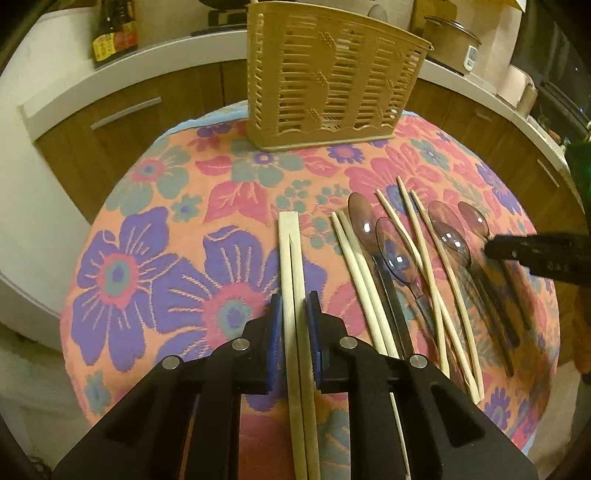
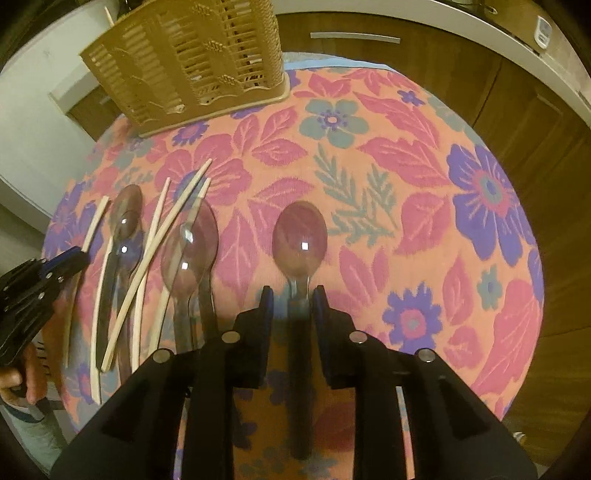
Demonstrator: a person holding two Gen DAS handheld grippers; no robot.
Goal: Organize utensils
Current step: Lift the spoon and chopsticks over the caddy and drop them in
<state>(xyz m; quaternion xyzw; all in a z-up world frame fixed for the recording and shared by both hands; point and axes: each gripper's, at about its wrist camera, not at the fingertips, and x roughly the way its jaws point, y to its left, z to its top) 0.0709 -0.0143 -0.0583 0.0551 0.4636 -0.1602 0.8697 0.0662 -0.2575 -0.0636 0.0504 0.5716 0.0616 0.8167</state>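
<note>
My left gripper (image 1: 294,317) is shut on a pair of pale chopsticks (image 1: 291,258) that point toward the tan slotted utensil basket (image 1: 332,74) at the far edge of the table. To its right, several loose chopsticks (image 1: 354,266) and clear purple spoons (image 1: 360,221) lie mixed on the cloth. My right gripper (image 2: 293,306) straddles the handle of a separate clear spoon (image 2: 299,236), and a gap shows between the left pad and the handle. That spoon lies bowl up on the cloth. The basket (image 2: 192,62) stands at the far left in the right wrist view.
A round table carries a flowered orange cloth (image 2: 406,166). Wooden cabinets with a white counter (image 1: 166,51) curve behind it, holding a dark bottle (image 1: 114,29) and a pot (image 1: 450,40). A person's hand (image 2: 18,376) grips the left tool at the table's left edge.
</note>
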